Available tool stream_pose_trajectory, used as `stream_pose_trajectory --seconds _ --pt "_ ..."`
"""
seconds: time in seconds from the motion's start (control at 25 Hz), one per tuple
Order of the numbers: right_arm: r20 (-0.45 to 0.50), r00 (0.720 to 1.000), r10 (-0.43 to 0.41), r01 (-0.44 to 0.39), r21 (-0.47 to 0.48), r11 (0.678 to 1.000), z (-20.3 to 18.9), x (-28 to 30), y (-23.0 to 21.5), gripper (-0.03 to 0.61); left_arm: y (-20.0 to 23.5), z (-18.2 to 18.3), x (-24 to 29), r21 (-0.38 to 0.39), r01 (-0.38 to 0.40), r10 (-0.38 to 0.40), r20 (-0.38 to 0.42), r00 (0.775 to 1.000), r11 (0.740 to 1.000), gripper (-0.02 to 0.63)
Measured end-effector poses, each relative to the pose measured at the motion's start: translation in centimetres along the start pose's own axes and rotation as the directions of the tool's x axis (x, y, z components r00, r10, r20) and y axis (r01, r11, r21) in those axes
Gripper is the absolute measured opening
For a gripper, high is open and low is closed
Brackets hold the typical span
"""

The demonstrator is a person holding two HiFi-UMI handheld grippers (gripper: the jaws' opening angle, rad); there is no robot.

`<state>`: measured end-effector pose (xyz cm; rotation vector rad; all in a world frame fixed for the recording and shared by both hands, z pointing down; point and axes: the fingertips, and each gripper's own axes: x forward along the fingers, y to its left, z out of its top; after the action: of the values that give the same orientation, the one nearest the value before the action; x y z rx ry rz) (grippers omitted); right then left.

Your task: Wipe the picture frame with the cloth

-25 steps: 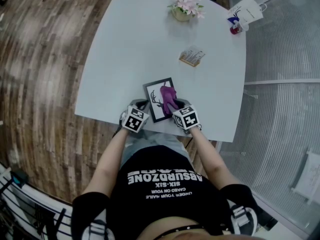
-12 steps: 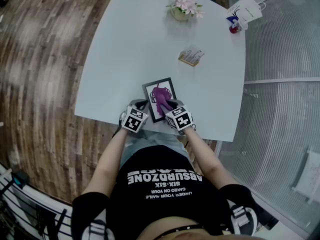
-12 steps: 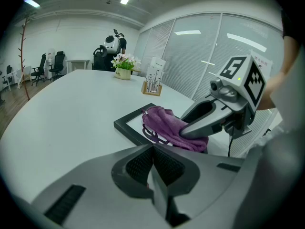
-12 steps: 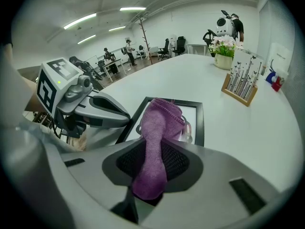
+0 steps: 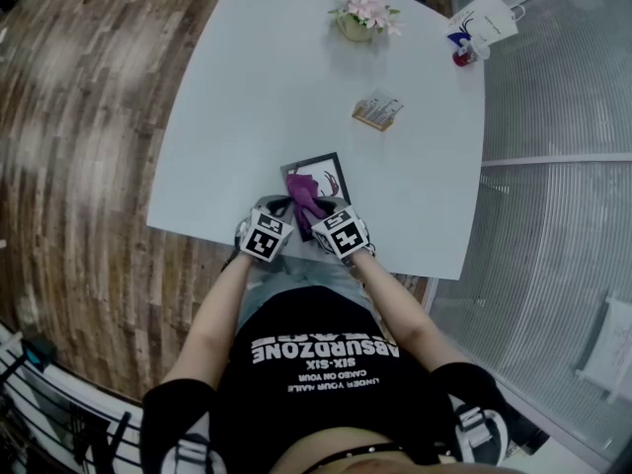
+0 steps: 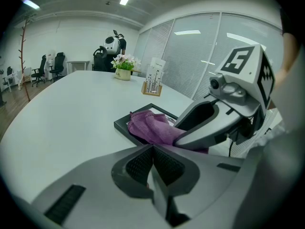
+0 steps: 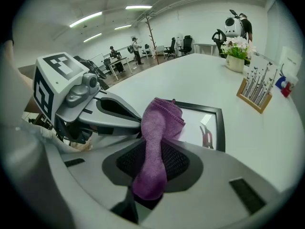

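A black picture frame [image 5: 326,171] lies flat near the front edge of the white table [image 5: 247,97]. My right gripper [image 5: 314,211] is shut on a purple cloth [image 5: 300,188], which rests on the frame's left part. In the right gripper view the cloth [image 7: 159,120] hangs out from between the jaws onto the frame [image 7: 212,123]. My left gripper [image 5: 278,207] sits at the frame's near left corner, shut with nothing seen between its jaws. In the left gripper view the frame [image 6: 125,126] and cloth [image 6: 151,128] lie just ahead of that gripper [image 6: 152,149].
A flower pot [image 5: 363,13] stands at the table's far side, with a wooden card holder [image 5: 378,112] nearer. A white paper bag [image 5: 484,23] is at the far right corner. The front table edge runs just below the grippers; wooden floor lies to the left.
My right gripper has dragged the cloth leftward across the frame, from its right side to its left side. The left gripper has stayed in place.
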<state>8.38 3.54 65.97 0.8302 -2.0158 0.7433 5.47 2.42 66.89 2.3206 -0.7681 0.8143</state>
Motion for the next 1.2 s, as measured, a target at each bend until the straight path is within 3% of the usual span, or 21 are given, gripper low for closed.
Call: stream_pose_trajectory --seconds 1.2 --pt "-0.021 0.998 0.064 -0.064 0.004 0.998 -3.1 -1.8 2.1 0.112 0.0 -0.1 0.1 -0.007 -0.011 0.011 -0.002 1.0 1.0 0.015"
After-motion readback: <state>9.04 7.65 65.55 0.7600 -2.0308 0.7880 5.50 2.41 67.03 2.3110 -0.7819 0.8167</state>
